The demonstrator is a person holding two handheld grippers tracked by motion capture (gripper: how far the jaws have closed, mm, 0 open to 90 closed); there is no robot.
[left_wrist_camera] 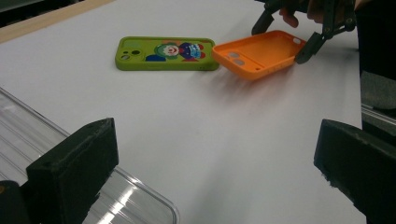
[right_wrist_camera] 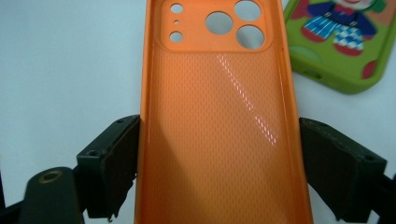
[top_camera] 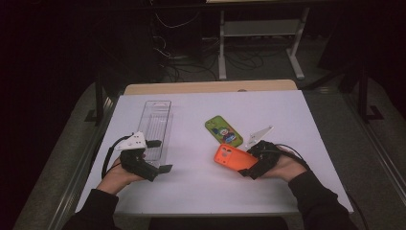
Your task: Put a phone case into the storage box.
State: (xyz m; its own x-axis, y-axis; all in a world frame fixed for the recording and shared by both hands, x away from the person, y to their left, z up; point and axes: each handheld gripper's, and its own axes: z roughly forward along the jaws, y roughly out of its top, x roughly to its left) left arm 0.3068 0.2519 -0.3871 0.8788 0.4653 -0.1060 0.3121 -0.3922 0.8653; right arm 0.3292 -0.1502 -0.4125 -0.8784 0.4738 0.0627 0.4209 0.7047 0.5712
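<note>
The orange phone case (top_camera: 234, 157) lies on the white tabletop (top_camera: 201, 182) in the high view, its near end in the right hand-held gripper (top_camera: 250, 167), its far corner just beside a green phone case (top_camera: 223, 131); the left hand-held gripper (top_camera: 160, 155) sits spread open by a clear plastic tray (top_camera: 155, 125). In the left gripper view, that gripper's jaws gape over bare tabletop. In the right gripper view, both pads press the orange case's long sides, hollow face up.
</note>
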